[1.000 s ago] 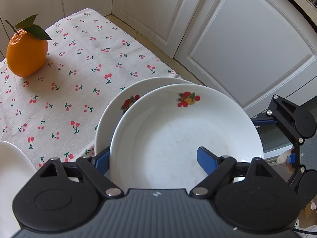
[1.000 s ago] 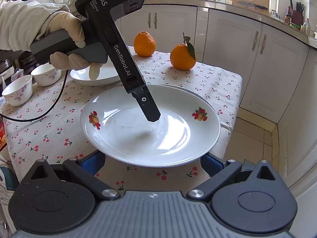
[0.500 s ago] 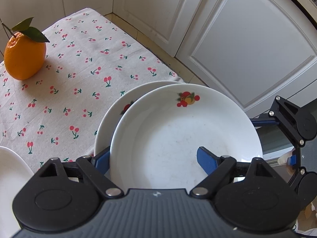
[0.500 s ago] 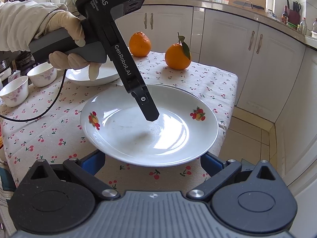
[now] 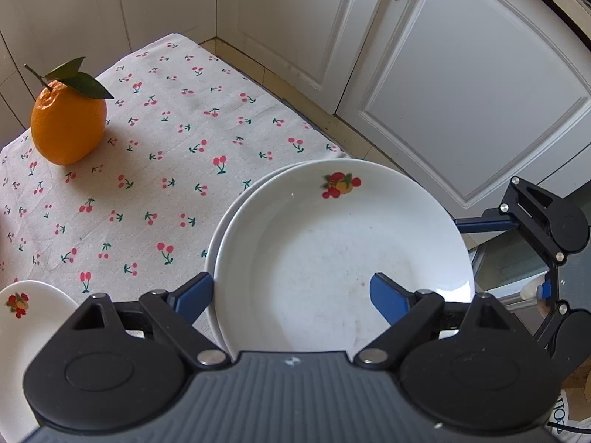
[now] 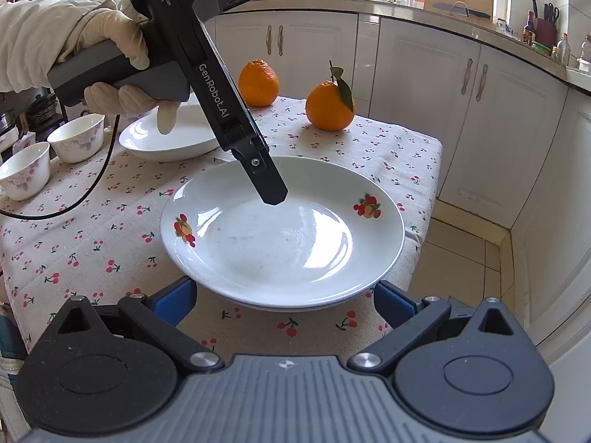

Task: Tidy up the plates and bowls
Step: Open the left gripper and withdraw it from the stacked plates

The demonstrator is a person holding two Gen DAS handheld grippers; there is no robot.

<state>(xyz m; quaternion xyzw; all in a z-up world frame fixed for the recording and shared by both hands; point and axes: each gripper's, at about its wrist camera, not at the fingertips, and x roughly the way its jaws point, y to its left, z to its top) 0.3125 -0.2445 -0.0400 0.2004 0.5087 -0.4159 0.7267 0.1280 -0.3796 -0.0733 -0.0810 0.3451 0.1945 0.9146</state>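
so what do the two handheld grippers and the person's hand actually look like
Both are black plastic tools with ribbed grey bodies, round pivot discs, silver screws and blue fingers. The left gripper has a grey handle, white lettering "DAS" and "GenRobot.AI", and a thin black cable. The person's hand wears a cream glove under a cream fleecy sleeve.

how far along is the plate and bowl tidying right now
Done: the top plate sits stacked on a second plate. In hand: the left hand-held gripper straddles the top plate's rim, its jaws having just been opening. Left: a third plate and two bowls stand apart farther back.
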